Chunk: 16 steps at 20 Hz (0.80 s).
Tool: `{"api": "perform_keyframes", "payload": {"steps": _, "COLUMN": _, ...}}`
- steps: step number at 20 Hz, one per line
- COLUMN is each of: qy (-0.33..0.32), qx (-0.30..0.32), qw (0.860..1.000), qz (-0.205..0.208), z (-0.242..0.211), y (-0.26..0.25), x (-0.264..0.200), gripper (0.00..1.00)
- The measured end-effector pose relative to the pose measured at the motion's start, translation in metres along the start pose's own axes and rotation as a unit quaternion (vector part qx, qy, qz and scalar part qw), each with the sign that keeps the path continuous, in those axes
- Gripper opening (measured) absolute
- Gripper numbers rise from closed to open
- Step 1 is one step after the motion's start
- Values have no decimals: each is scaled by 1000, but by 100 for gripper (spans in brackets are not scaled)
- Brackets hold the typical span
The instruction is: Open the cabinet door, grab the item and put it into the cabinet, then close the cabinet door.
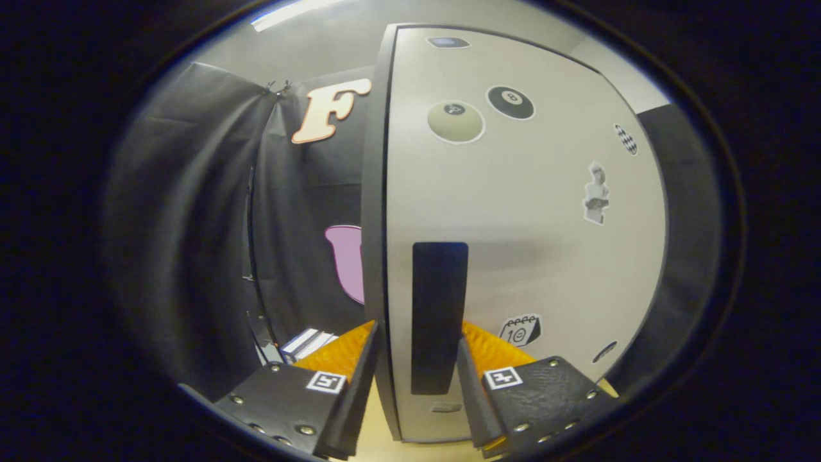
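Grey cabinet door is standing just ahead; the tongs are straddling its edge and dark handle, fingers apart, contact unclear.

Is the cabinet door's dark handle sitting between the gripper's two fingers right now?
Yes, the dark vertical handle on the cabinet door stands between the fingers of the gripper, which are open around it.

The door stands right ahead, blocking the way, its edge and dark handle between the parted jaws of the gripper. Open room lies beside the door edge, toward the cloth wall.
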State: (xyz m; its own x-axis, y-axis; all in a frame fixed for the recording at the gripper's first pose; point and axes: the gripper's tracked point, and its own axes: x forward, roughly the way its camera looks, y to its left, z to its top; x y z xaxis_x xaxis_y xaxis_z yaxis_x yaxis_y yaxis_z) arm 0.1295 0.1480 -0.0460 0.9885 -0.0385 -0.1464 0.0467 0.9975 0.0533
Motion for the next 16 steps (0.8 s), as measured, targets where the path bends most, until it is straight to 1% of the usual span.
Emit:
{"api": "perform_keyframes", "payload": {"steps": 1, "qy": -2, "qx": -5, "qw": 1000, "qz": -2, "z": -1, "y": 1, "x": -1, "gripper": 62}}
{"api": "perform_keyframes", "payload": {"steps": 2, "qy": -5, "qx": -11, "qw": 1000, "qz": -12, "z": 0, "y": -3, "x": 3, "gripper": 57}}
{"api": "perform_keyframes", "payload": {"steps": 3, "qy": -3, "qx": -13, "qw": 1000, "qz": -26, "z": 1, "y": -11, "x": -17, "gripper": 50}}
{"api": "perform_keyframes", "payload": {"steps": 4, "qy": -4, "qx": -8, "qw": 1000, "qz": -28, "z": 1, "y": -10, "x": -16, "gripper": 43}}
{"api": "perform_keyframes", "payload": {"steps": 5, "qy": -1, "qx": -13, "qw": 1000, "qz": -27, "z": -2, "y": -9, "x": -2, "gripper": 36}}
{"api": "perform_keyframes", "payload": {"steps": 6, "qy": -4, "qx": -21, "qw": 999, "qz": -26, "z": 0, "y": -10, "x": -1, "gripper": 29}}
{"api": "perform_keyframes", "payload": {"steps": 9, "qy": -4, "qx": -25, "qw": 999, "qz": -19, "z": -1, "y": -10, "x": -1, "gripper": 29}}
{"api": "perform_keyframes", "payload": {"steps": 10, "qy": -2, "qx": -14, "qw": 1000, "qz": -19, "z": -2, "y": -14, "x": 0, "gripper": 29}}
{"api": "perform_keyframes", "payload": {"steps": 11, "qy": 0, "qx": -14, "qw": 1000, "qz": -18, "z": -2, "y": -10, "x": -2, "gripper": 18}}
{"api": "perform_keyframes", "payload": {"steps": 13, "qy": 0, "qx": -22, "qw": 1000, "qz": -14, "z": -2, "y": -11, "x": -2, "gripper": 18}}
{"api": "perform_keyframes", "payload": {"steps": 16, "qy": 6, "qx": -16, "qw": 1000, "qz": -5, "z": -3, "y": -10, "x": -3, "gripper": 18}}
